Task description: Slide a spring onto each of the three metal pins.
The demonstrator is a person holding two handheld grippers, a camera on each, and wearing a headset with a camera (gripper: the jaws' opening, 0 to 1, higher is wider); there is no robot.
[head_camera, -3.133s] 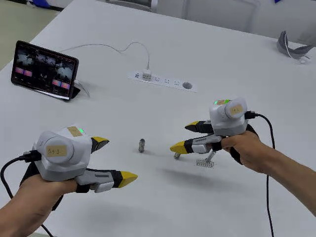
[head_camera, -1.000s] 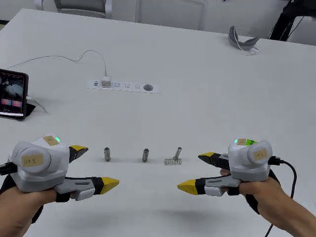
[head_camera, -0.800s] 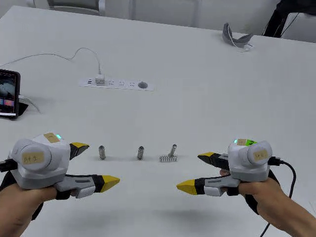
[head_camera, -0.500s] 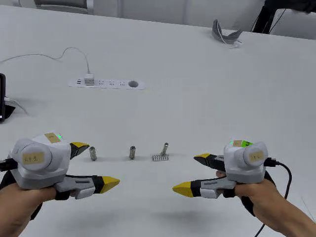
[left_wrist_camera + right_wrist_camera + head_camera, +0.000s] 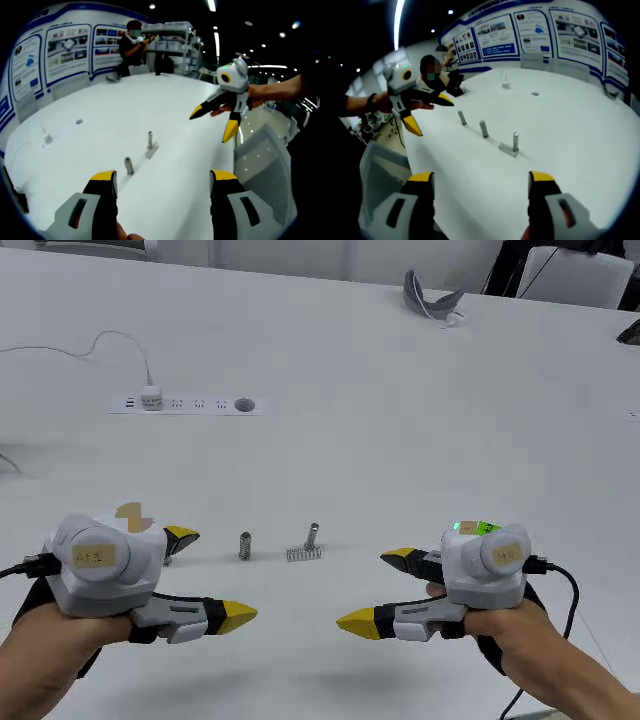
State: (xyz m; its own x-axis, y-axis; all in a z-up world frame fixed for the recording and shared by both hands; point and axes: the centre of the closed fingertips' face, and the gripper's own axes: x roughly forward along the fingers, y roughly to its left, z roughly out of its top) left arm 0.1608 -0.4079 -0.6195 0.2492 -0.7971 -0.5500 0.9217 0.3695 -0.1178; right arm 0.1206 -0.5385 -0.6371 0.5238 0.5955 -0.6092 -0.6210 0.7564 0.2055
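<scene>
- The loose spring [image 5: 304,554] lies flat on the tabletop [image 5: 400,420] at centre frame, at the foot of a bare pin [image 5: 312,534]. It is between the two claws and apart from both.
- Its long axis runs left to right across the head view, and the bare pin stands upright.
- A second pin [image 5: 245,545] stands just left of the spring.
- At lower left the left claw [image 5: 212,574] is spread wide and holds nothing; the right claw [image 5: 375,589], lower right, likewise.
- Three seconds ago the right claw hung just over the spring; now it sits back from it.
</scene>
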